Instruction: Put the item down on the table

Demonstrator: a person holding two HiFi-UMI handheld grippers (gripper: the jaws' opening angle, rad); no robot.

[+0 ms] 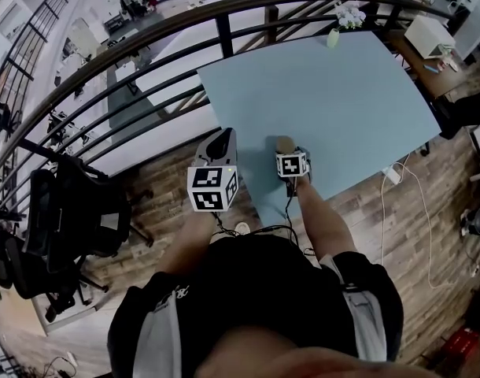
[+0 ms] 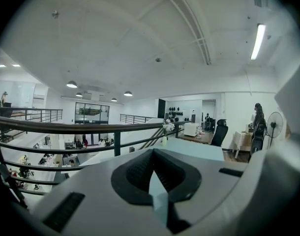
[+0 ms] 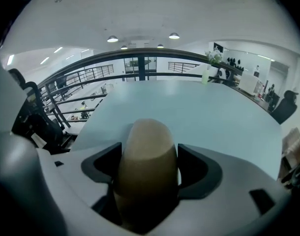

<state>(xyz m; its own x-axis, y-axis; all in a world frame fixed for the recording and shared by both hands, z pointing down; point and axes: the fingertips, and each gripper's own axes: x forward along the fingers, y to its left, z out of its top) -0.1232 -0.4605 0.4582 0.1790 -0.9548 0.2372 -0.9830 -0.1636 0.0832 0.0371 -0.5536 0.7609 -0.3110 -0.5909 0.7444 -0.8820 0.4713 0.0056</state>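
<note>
A tan, egg-shaped item (image 3: 147, 163) is held between the jaws of my right gripper (image 3: 149, 168), its rounded tip pointing out over the pale blue table (image 3: 199, 112). From the head view that gripper (image 1: 286, 150) hovers above the table's near edge with the tan item (image 1: 284, 143) poking out ahead of its marker cube. My left gripper (image 1: 219, 150) is held up at the table's (image 1: 326, 93) near left corner, by the railing. Its jaws are closed together with nothing between them, and the left gripper (image 2: 155, 178) points across the table toward the far railing.
A black curved railing (image 1: 145, 50) runs along the table's left and far sides. A small vase with white flowers (image 1: 336, 31) stands at the far edge. A black office chair (image 1: 75, 219) sits on the wooden floor at left; a white cable (image 1: 405, 181) trails off the right.
</note>
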